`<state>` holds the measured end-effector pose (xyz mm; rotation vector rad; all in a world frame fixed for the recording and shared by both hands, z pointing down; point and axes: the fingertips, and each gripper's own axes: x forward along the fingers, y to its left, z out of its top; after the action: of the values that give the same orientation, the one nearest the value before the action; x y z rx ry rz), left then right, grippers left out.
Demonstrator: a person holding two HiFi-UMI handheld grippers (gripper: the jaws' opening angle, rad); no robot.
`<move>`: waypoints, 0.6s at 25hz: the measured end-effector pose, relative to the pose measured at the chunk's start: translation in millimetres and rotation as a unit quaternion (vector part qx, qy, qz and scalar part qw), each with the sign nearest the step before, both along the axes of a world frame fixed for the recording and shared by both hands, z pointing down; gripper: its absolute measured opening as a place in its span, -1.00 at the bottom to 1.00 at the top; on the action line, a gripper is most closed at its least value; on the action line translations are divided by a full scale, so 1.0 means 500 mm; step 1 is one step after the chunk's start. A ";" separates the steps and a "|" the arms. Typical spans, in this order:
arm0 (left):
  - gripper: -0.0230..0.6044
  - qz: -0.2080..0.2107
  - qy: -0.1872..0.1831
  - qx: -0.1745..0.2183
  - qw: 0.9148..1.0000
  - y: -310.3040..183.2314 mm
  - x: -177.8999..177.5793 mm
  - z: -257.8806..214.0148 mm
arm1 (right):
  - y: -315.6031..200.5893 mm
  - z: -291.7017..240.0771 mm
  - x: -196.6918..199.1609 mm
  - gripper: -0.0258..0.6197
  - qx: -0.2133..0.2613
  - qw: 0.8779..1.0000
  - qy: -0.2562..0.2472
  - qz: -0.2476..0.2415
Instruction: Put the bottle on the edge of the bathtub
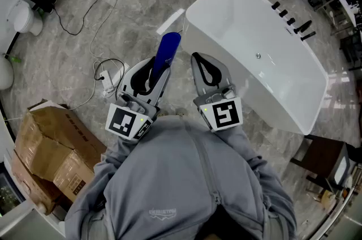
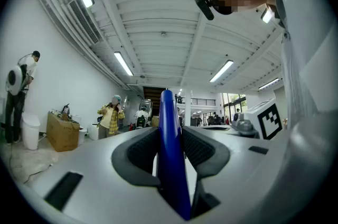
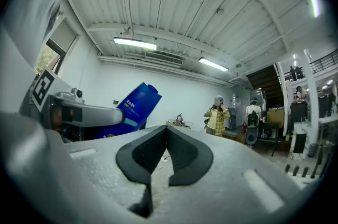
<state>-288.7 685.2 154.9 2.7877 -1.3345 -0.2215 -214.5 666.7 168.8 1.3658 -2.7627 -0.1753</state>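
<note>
Head view: the left gripper (image 1: 148, 77) carries the blue bottle (image 1: 168, 51) clear of the floor (image 1: 85, 41), just beside the white bathtub (image 1: 237, 86) but not yet over its edge; gripping the near end probably leaves the far end free for setting down. Left gripper view: the fingers (image 2: 138, 157) stand part-way closed, pressing the narrow bottle from both sides, its long axis running out along them, away from the person. Right gripper view: the right gripper (image 3: 167, 130) has its fingers together on nothing, held aside as a spare, and the bottle shows tilted at the left.
</note>
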 end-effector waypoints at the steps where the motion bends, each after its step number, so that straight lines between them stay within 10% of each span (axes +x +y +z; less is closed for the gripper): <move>1: -0.49 0.002 0.001 0.008 1.000 0.001 0.012 -0.008 | -0.006 -0.005 0.010 -0.91 0.002 1.000 -0.002 -0.001; 15: -0.49 0.028 0.004 0.022 0.999 -0.002 0.084 -0.014 | -0.017 0.017 0.040 -0.91 -0.037 0.995 -0.030 -0.093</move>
<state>-247.0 684.4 148.0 2.8525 -1.2631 -0.2611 -194.7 658.3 177.2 1.1149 -2.9116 -0.0384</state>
